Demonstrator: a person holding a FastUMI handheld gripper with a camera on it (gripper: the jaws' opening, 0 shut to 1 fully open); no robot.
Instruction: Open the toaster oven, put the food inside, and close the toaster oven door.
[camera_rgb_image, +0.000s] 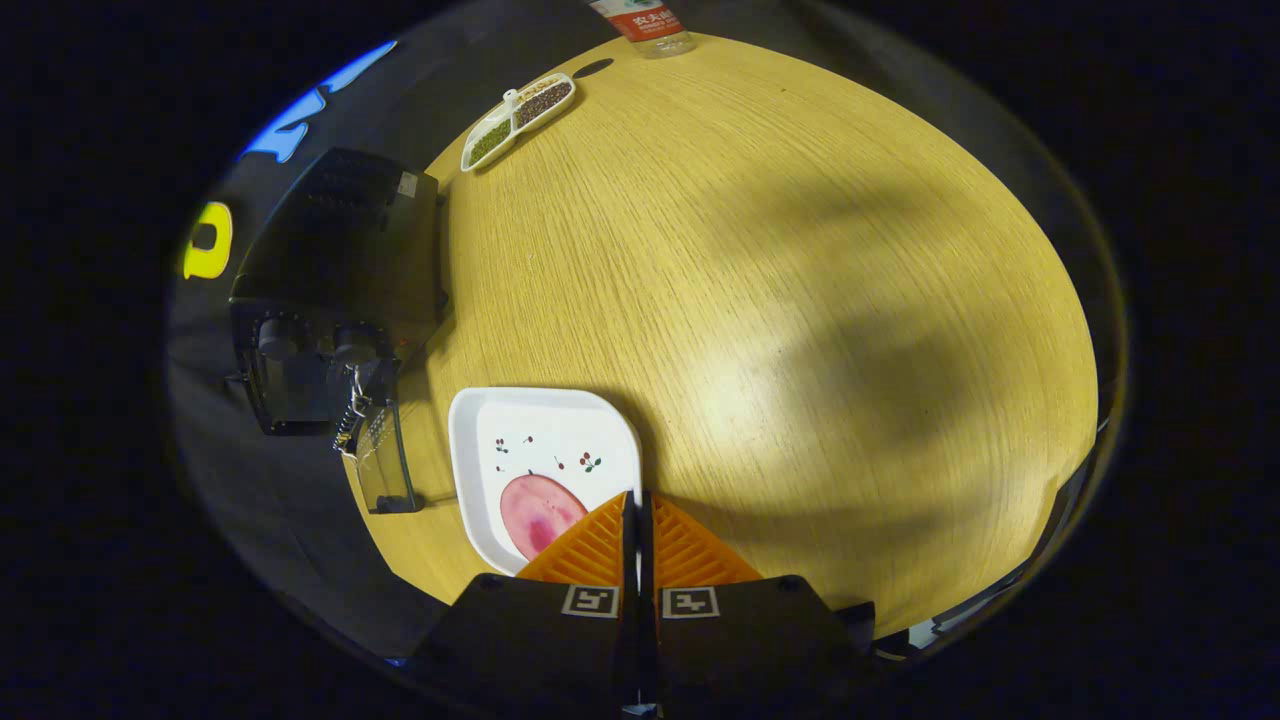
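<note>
- The round wooden table (800, 300) carries everything; take the white plate (480, 440) as the reference point for the rest
- The black toaster oven (330, 280) stands just beside the plate, at the table's rim, and its glass door (385, 460) looks already swung down, ending close to the plate's edge, so opening seems done
- The plate lies just ahead of the fingers, with the pink slice of food (535, 512) on the part nearest them
- The gripper (638, 495) sits over the plate's near corner with its fingers pressed together, holding nothing
- Well beyond the plate are a divided dish of grains (517, 118) and a bottle (645, 22), both out of the way
- To do the pickup well, I judge the fingers must first spread, then come low and flat to catch the thin slice at its edge without tipping the plate or knocking the door
</note>
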